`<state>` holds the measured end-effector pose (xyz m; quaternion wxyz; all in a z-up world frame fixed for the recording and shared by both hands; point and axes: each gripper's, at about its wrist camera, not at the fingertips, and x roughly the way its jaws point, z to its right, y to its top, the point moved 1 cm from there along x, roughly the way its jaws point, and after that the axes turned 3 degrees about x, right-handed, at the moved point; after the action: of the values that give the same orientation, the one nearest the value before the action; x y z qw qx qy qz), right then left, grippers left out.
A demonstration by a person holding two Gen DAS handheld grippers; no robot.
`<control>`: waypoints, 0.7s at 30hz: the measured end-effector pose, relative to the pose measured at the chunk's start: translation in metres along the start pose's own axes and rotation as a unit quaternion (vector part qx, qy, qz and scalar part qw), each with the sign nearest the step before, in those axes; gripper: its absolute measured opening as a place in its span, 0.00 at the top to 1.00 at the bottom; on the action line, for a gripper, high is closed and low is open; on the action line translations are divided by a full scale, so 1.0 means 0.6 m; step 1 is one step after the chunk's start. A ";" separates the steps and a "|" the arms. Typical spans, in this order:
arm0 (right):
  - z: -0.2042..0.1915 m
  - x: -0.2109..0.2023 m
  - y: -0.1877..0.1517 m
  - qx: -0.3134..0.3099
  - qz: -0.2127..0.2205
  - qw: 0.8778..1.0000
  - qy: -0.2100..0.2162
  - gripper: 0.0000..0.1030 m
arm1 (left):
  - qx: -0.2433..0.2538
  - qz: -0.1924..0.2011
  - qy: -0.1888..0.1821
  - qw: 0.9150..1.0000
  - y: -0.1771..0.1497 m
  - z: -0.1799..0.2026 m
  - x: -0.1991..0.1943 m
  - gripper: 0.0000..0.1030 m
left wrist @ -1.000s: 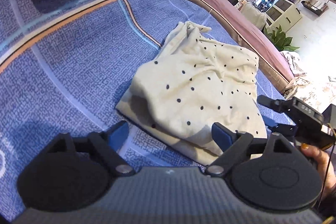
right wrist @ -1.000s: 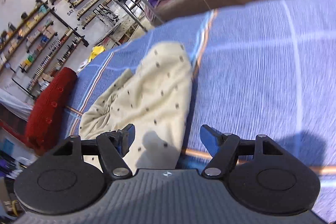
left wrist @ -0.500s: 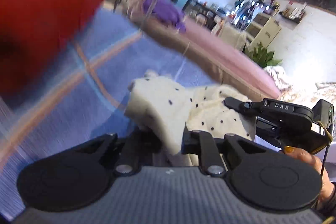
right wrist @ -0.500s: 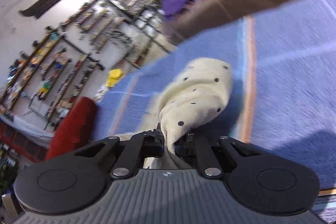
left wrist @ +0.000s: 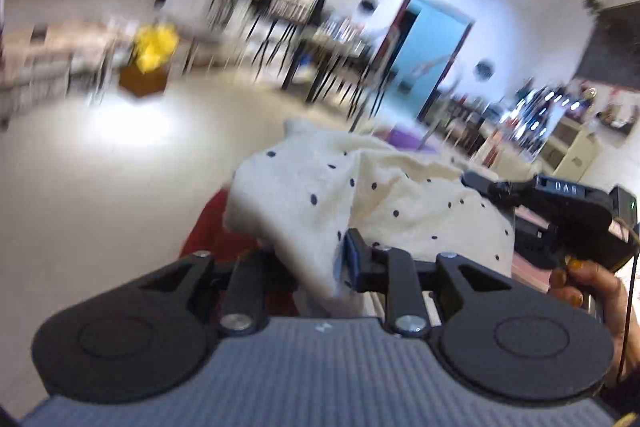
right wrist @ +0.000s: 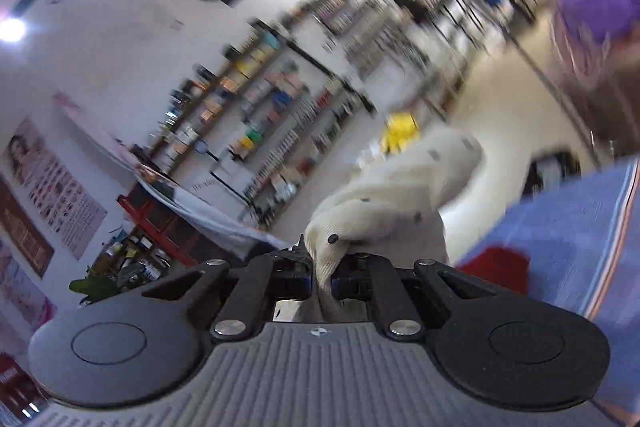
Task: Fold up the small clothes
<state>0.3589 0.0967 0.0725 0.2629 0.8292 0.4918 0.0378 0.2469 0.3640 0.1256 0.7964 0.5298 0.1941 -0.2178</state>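
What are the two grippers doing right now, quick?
Left gripper: closed on the cream dotted garment, jaws just eased open slightly.
Right gripper: closed on the same garment, at another spot.

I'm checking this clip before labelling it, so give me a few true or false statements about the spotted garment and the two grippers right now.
1. The left gripper is clamped on the cream polka-dot garment. True.
2. The right gripper hangs open with nothing between its fingers. False: it is pinched shut on a bunched fold of the same garment.
3. The garment lies flat on the blue bedspread. False: it is lifted, hanging between the two grippers, with the room's floor showing behind it.
4. In the left wrist view, a hand holding the other gripper shows at the right edge. True.
5. The garment is plain red. False: it is cream with dark dots.
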 end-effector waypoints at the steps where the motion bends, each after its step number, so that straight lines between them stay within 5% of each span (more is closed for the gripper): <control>1: 0.013 0.029 -0.013 -0.010 -0.015 0.999 -0.035 0.85 | -0.025 -0.040 0.011 0.999 -0.016 -0.036 0.033 0.78; 3: 0.045 0.071 -0.050 -0.043 -0.047 0.992 -0.105 0.84 | -0.066 -0.086 0.010 0.994 -0.058 -0.096 0.080 0.74; 4: 0.060 0.083 -0.061 -0.052 -0.052 0.989 -0.126 0.80 | -0.092 -0.076 -0.007 0.993 -0.075 -0.120 0.080 0.74; 7: 0.100 0.074 -0.066 0.006 -0.037 0.993 -0.116 0.66 | -0.085 -0.064 -0.018 0.994 -0.087 -0.126 0.055 0.67; 9: 0.091 0.058 -0.062 0.019 -0.038 0.992 -0.115 0.49 | -0.031 -0.079 0.001 0.996 -0.080 -0.110 0.029 0.49; 11: 0.054 0.036 -0.055 -0.032 -0.028 0.988 -0.147 0.28 | 0.029 -0.072 0.040 0.996 -0.065 -0.076 -0.001 0.00; 13: 0.012 0.009 -0.054 -0.095 -0.017 0.980 -0.176 0.00 | 0.101 -0.062 0.093 0.989 -0.046 -0.023 -0.038 0.00; 16: -0.034 -0.023 -0.053 -0.162 -0.064 0.966 -0.190 0.00 | 0.192 -0.072 0.121 0.971 -0.025 0.056 -0.071 0.00; 21: -0.117 -0.032 -0.095 -0.258 -0.184 0.929 -0.193 0.00 | 0.268 -0.142 0.138 0.943 -0.013 0.151 -0.061 0.00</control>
<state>0.2809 0.1302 0.1097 0.5597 0.6193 0.5487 -0.0459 0.2191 0.2826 0.1722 0.5510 0.7156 0.3099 -0.2972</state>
